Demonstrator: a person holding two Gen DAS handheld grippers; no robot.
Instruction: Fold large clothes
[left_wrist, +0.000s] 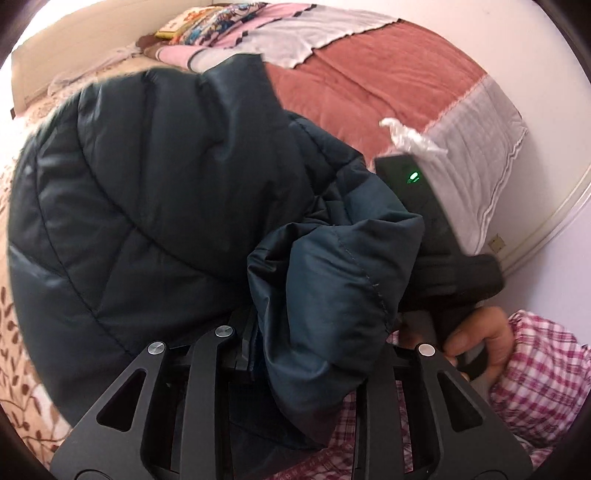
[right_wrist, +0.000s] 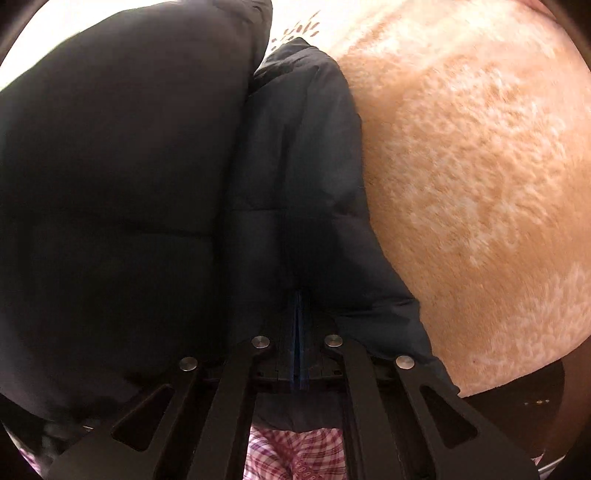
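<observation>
Jacket (left_wrist: 147, 206) is hanging bunched above the bed (left_wrist: 369, 85), held up by both grippers; it is dark blue and quilted. Left gripper (left_wrist: 245, 350) is showing its jaws pressed together on a fold of the jacket, with padded fabric spilling over its right side. Right gripper (right_wrist: 299, 354) is likewise showing its jaws closed, pinching a thin edge of the jacket between them, and the bulk of the garment is rising in front of its camera. In the left wrist view, the right gripper's black body (left_wrist: 439, 236) is sitting just beside the jacket, with a green light glowing on it, and the right hand (left_wrist: 480, 343) is gripping its handle. A white garment (left_wrist: 314, 37) and patterned clothes (left_wrist: 207, 33) are lying at the far end of the bed. A tan floral bedcover (right_wrist: 480, 166) is filling the right of the right wrist view. Plaid clothing (left_wrist: 546, 376) is showing below the grippers.
</observation>
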